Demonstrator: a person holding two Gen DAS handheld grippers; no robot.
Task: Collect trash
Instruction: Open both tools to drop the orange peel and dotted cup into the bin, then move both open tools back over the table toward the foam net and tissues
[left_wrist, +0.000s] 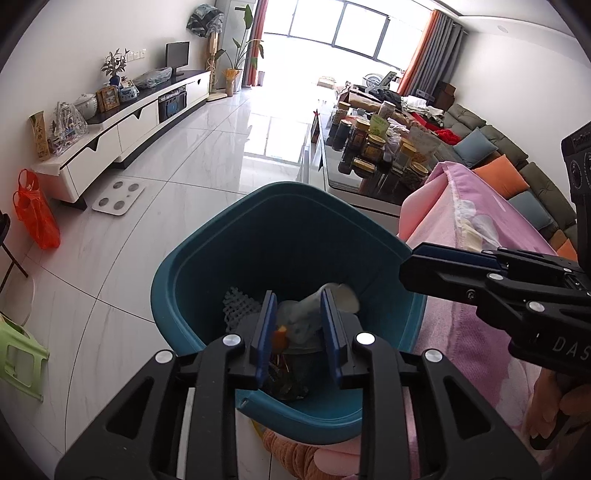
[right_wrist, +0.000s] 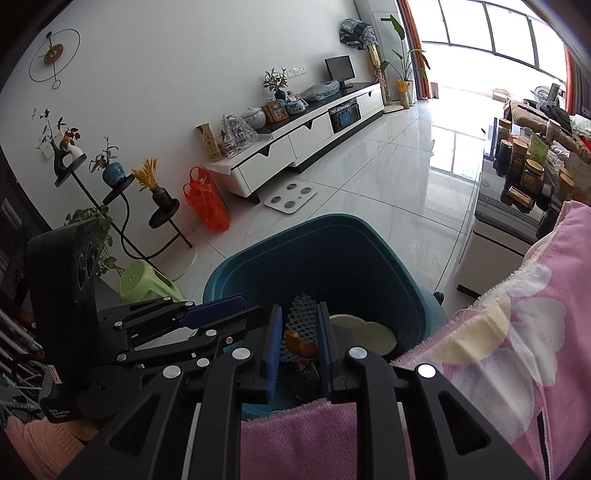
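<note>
From the left wrist view, the left gripper (left_wrist: 298, 332) hangs over the teal bin (left_wrist: 207, 258) with its blue pads apart and nothing between them. In the bin lie a foam net (left_wrist: 236, 306), an orange peel (left_wrist: 279, 336) and a white cup (left_wrist: 340, 295). The right gripper (left_wrist: 410, 266), lettered "DAS", looks closed.

From the right wrist view, the right gripper (right_wrist: 298, 339) is part open, empty, above the pink blanket (right_wrist: 517, 332).

Pink blanket (right_wrist: 517, 350), white scale (left_wrist: 119, 196)
</note>
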